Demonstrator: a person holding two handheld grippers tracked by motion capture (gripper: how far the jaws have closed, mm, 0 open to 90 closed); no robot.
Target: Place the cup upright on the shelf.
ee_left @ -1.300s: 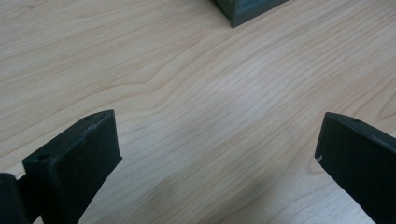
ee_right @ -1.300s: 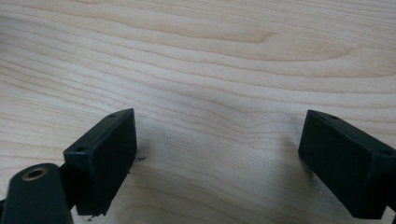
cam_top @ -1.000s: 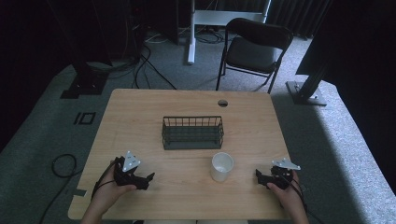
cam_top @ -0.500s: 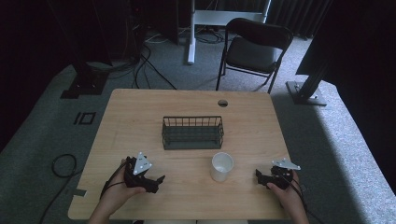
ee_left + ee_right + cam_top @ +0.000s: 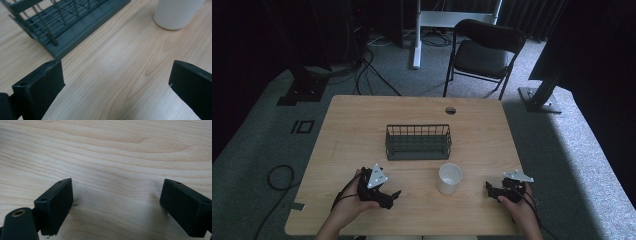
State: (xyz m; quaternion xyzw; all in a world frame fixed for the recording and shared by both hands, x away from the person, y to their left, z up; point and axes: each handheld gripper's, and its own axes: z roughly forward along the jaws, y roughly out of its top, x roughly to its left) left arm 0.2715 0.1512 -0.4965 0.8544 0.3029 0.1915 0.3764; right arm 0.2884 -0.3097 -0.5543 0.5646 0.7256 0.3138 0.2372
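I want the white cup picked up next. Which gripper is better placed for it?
Probably the left gripper: its open jaws point toward the white cup, which shows ahead in its own view. The right gripper, also open, faces bare table.

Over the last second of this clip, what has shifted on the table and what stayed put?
The left gripper slid to the person's right along the near edge, toward the white cup, and stays open with nothing between its jaws. Nothing was grasped or released. The right gripper kept its place, open over bare wood. The cup and the wire basket have not moved.
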